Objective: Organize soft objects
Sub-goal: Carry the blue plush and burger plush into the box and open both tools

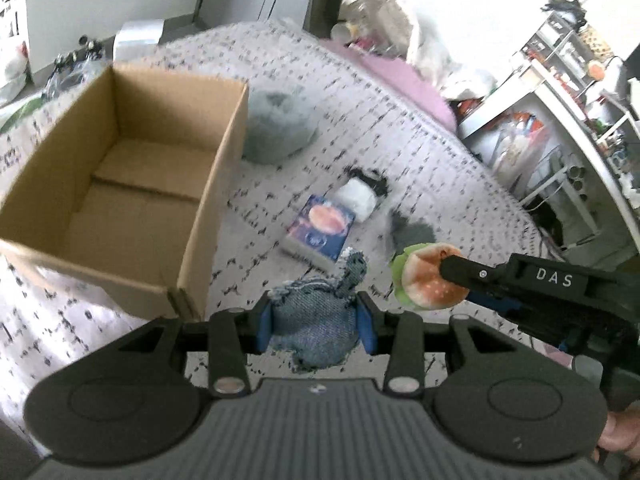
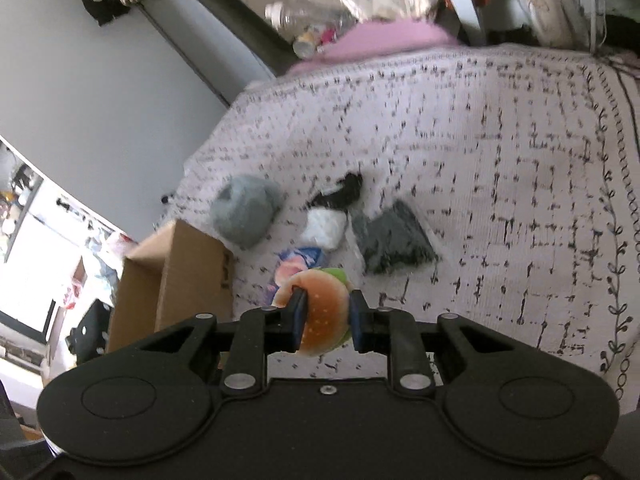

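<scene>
Denim pouch (image 1: 316,330) between left jaws — burger toy (image 2: 324,312) between right.

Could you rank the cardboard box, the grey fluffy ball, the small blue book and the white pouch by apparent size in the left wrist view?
1. cardboard box
2. grey fluffy ball
3. small blue book
4. white pouch

The book lies nearer the camera than the pouch, so their order is unsure.
</scene>
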`<state>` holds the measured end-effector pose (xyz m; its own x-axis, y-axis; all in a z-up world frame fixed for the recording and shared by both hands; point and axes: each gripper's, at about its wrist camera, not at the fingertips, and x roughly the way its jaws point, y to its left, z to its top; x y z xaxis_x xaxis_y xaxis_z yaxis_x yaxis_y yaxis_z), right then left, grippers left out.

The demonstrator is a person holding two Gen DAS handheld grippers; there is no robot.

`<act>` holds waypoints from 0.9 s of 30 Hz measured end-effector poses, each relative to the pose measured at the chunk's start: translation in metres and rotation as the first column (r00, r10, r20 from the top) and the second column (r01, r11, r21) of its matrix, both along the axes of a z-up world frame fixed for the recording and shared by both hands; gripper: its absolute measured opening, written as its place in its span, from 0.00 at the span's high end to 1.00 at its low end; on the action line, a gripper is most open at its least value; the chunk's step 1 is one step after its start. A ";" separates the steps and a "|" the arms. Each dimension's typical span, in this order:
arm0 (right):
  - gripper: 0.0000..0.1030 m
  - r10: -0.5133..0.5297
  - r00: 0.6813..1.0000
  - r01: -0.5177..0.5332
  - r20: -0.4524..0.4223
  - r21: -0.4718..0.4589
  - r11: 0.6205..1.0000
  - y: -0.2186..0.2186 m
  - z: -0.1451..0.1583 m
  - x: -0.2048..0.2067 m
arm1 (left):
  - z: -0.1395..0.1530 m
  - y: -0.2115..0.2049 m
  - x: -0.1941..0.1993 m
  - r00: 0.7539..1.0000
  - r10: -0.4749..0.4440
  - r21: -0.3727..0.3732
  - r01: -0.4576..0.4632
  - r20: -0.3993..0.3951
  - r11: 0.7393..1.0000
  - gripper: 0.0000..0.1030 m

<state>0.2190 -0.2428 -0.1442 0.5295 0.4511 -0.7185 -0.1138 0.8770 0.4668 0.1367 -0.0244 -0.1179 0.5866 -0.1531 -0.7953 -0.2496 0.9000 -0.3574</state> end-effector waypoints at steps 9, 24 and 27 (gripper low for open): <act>0.78 -0.030 0.996 0.027 0.084 0.045 0.999 -0.001 0.035 -0.023 | 0.036 0.017 -0.012 0.996 -0.005 -0.009 0.006 0.085 1.000 0.60; 0.78 0.035 0.987 -0.046 0.158 0.071 0.996 0.040 0.067 -0.042 | 0.069 0.063 -0.021 0.985 0.048 -0.002 -0.049 0.167 0.999 0.60; 0.78 0.040 0.986 -0.053 0.160 0.074 0.996 0.049 0.070 -0.042 | 0.071 0.074 -0.021 0.982 0.059 -0.005 -0.060 0.178 0.998 0.60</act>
